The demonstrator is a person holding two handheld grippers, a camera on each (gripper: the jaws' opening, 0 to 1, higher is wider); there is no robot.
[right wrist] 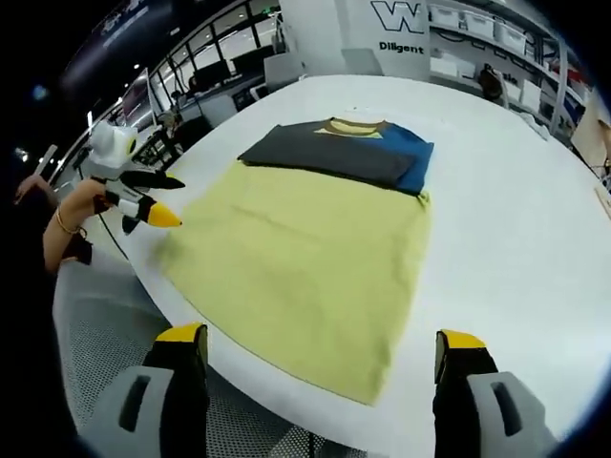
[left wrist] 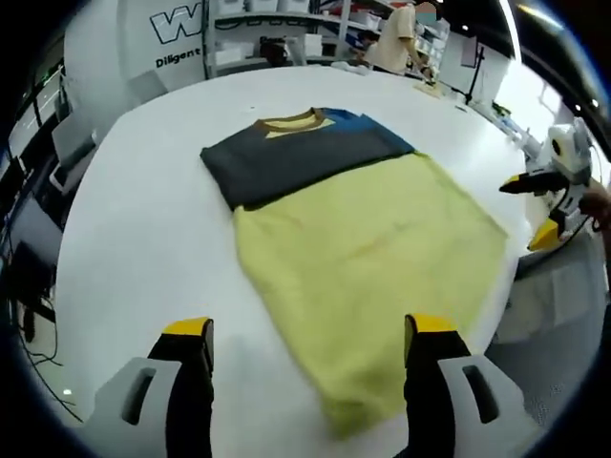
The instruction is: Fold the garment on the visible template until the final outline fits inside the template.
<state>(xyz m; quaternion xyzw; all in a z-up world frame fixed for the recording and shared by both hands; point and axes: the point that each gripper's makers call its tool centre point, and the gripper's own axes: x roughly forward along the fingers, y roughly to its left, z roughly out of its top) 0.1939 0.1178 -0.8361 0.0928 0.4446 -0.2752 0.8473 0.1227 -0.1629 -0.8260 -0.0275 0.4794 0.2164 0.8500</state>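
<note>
We see a big white bench (left wrist: 143, 219) w/ rounded edge, and on it the garment (left wrist: 353, 229) lies flat: a T-shirt w/ yellow body, dark grey band over the chest, a blue part at one shoulder and a tan collar (left wrist: 291, 121). In the left gripper view its yellow hem reaches the near bench edge, between our two jaws; in the right gripper view the hem also comes close to the edge. We cannot make out any template outline on the bench. The left tongs (left wrist: 305, 334) are released, jaws wide apart above the hem, holding nothing. The right tongs (right wrist: 320, 342) are also released, jaws apart, nothing between them. Each tongs appear in the other view at the side, beside the garment, not touching it. Behind the bench stand shelves (left wrist: 286, 29) w/ boxes.
</note>
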